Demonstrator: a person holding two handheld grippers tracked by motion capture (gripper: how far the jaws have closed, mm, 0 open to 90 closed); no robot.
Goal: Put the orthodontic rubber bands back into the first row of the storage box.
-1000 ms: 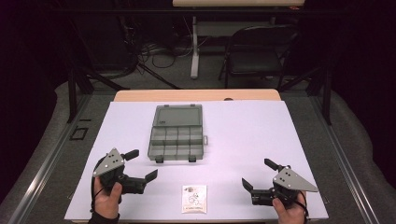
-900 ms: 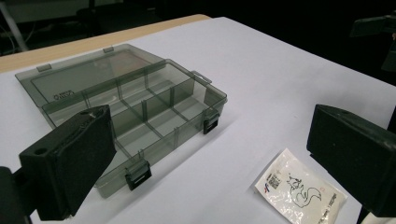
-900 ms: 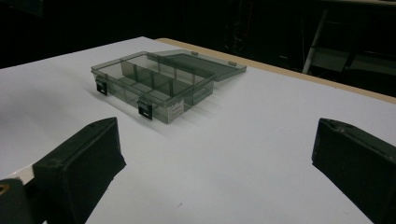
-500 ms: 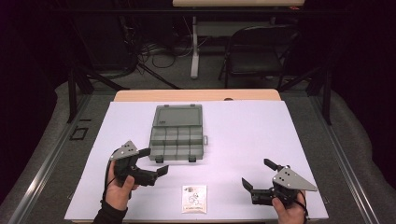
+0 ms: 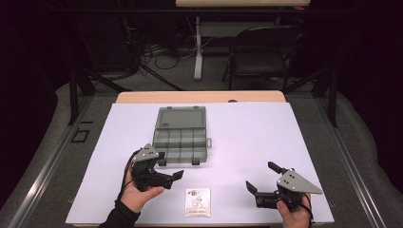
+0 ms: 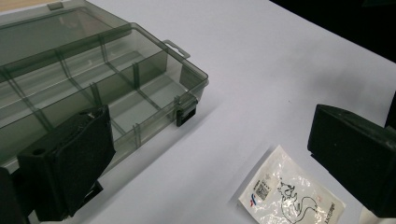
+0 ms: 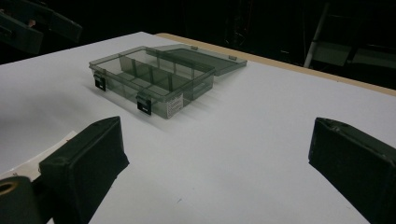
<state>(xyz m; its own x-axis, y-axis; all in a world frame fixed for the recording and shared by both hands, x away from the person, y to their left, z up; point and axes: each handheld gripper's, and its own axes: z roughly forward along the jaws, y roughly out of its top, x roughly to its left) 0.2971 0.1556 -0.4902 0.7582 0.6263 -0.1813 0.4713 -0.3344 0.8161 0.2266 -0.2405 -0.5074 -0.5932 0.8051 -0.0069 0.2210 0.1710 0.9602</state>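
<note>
A smoky clear compartment box (image 5: 183, 142) lies mid-table with its lid (image 5: 183, 117) folded flat behind it; its compartments look empty. A small white printed packet (image 5: 198, 203) lies near the front edge. My left gripper (image 5: 170, 166) is open, held just in front of the box's front left corner and up-left of the packet. In the left gripper view the box (image 6: 93, 93) lies beyond the left jaw and the packet (image 6: 289, 191) sits by the right jaw. My right gripper (image 5: 260, 175) is open at the front right, nothing between its jaws, with the box (image 7: 149, 79) far ahead.
White sheet (image 5: 285, 137) covers the table; a wooden strip (image 5: 199, 97) shows at the far edge. Beyond stand a black chair (image 5: 261, 57) and cables on the floor. The other gripper (image 7: 28, 23) shows at the top left of the right gripper view.
My left gripper has moved forward and rightward, from the front left corner to the box's front edge near the packet. The right gripper has stayed put.
</note>
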